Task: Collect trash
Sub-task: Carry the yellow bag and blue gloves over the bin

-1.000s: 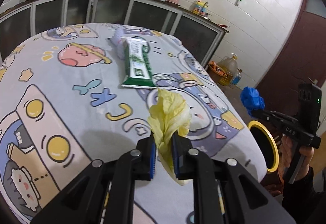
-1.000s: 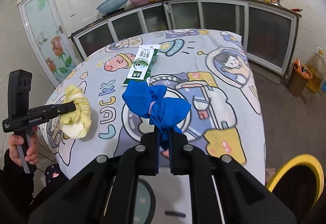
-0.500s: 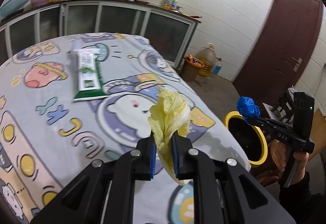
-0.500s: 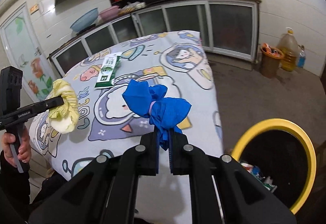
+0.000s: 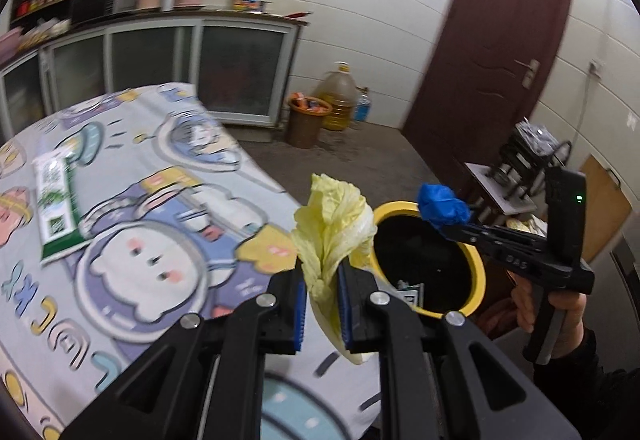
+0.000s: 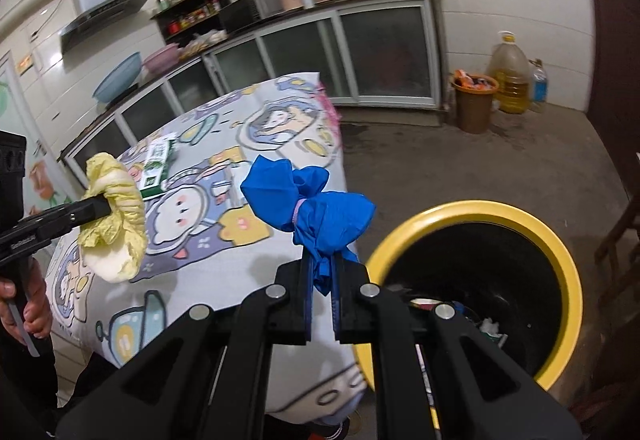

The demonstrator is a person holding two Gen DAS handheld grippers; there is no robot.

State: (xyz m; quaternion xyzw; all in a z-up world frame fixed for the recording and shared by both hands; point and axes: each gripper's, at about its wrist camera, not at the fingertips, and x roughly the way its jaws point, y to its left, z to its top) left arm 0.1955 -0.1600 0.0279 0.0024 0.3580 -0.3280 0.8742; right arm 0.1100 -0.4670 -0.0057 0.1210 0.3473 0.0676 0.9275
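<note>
My left gripper (image 5: 322, 274) is shut on a pale yellow cabbage leaf (image 5: 334, 228), held over the table's near edge, left of a black bin with a yellow rim (image 5: 478, 266). In the right wrist view the same cabbage leaf (image 6: 114, 215) hangs from the left gripper (image 6: 102, 205) at far left. My right gripper (image 6: 320, 272) is shut on a crumpled blue bag tied with a band (image 6: 310, 201), just left of the yellow-rimmed bin (image 6: 570, 280). The left wrist view shows the blue bag (image 5: 442, 203) in the right gripper (image 5: 450, 226) above the bin's far rim. Some litter lies inside the bin.
A green and white packet (image 5: 54, 195) lies on the table with the cartoon cloth (image 5: 168, 224). A brown waste basket (image 6: 474, 101), an oil jug (image 6: 512, 73) and a water bottle stand by the cabinets. A dark red door (image 5: 492, 51) and a stand (image 5: 516, 175) flank the bin.
Both grippers have swung right, off the tabletop toward the bin, still holding the leaf and the blue bag. The bin now looms large and the packet has slid far left.
</note>
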